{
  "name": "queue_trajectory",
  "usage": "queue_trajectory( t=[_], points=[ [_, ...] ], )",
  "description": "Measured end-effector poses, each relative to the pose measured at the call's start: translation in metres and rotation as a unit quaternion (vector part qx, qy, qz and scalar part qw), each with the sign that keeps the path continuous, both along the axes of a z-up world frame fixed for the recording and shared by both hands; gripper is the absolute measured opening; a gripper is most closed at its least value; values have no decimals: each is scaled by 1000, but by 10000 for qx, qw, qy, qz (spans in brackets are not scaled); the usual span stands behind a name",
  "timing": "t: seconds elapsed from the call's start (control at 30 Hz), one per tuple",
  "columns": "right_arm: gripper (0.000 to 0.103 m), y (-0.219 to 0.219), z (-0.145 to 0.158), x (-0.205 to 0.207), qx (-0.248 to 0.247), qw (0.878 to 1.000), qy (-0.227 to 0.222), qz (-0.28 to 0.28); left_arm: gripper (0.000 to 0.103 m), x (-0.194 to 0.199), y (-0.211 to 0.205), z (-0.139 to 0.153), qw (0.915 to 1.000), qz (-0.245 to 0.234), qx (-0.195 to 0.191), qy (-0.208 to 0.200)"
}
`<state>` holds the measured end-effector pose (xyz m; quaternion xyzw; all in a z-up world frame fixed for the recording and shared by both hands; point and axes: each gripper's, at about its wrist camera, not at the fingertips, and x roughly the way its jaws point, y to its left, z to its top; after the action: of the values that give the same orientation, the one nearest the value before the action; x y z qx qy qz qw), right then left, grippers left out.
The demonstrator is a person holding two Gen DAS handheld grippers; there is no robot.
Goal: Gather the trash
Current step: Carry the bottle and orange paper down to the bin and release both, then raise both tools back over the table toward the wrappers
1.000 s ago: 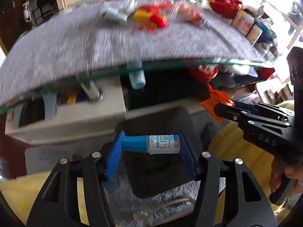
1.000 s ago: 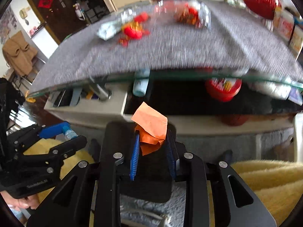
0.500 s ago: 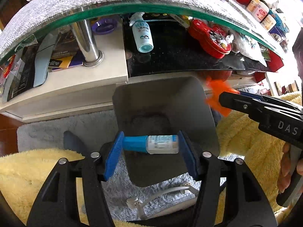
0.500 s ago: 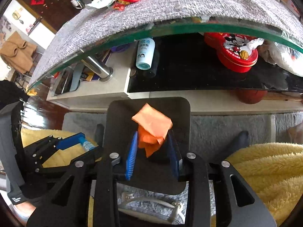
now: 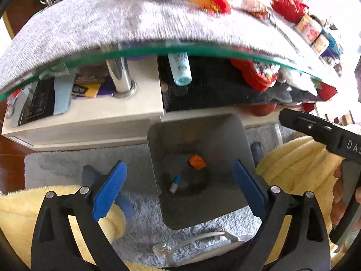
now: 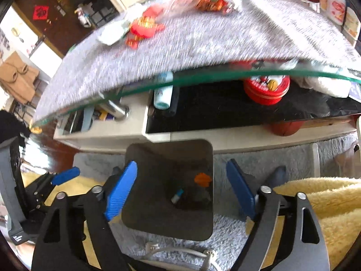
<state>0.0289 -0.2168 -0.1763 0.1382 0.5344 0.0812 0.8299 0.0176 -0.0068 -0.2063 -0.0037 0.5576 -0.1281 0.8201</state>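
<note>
A dark grey bin (image 5: pixel 234 133) stands on the floor below the table edge; it also shows in the right wrist view (image 6: pixel 203 149). At its bottom lie a small blue-capped bottle (image 5: pixel 175 183) (image 6: pixel 177 196) and a crumpled orange paper (image 5: pixel 197 162) (image 6: pixel 202 179). My left gripper (image 5: pixel 178 189) is open and empty above the bin. My right gripper (image 6: pixel 180 192) is open and empty above the bin too. The right gripper's body (image 5: pixel 320 133) shows at the right of the left wrist view.
A glass table with a grey cloth (image 5: pixel 112 22) carries red wrappers (image 6: pixel 144 28) and packets. A lower shelf holds a bottle (image 5: pixel 180 70) and a red tin (image 6: pixel 266 88). A yellow fluffy blanket (image 6: pixel 327 203) and a white cable (image 5: pixel 203 237) lie near.
Both grippers opened over the bin. The bottle dropped from the left one and the orange paper from the right one; both now lie in the bin.
</note>
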Motion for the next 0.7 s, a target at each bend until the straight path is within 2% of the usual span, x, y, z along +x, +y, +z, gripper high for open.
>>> queue_trajectory(
  t=[0.23, 0.53, 0.7],
  points=[
    [85, -16, 39, 14, -54, 9988, -445, -215, 92, 15, 10, 39, 9989, 231, -112, -393],
    [85, -23, 74, 66, -240, 9947, -938, -336, 92, 62, 16, 82, 9952, 377, 227, -872],
    [85, -27, 80, 100, -277, 9933, -1041, -424, 92, 97, 21, 97, 9927, 447, 347, -1069]
  ],
)
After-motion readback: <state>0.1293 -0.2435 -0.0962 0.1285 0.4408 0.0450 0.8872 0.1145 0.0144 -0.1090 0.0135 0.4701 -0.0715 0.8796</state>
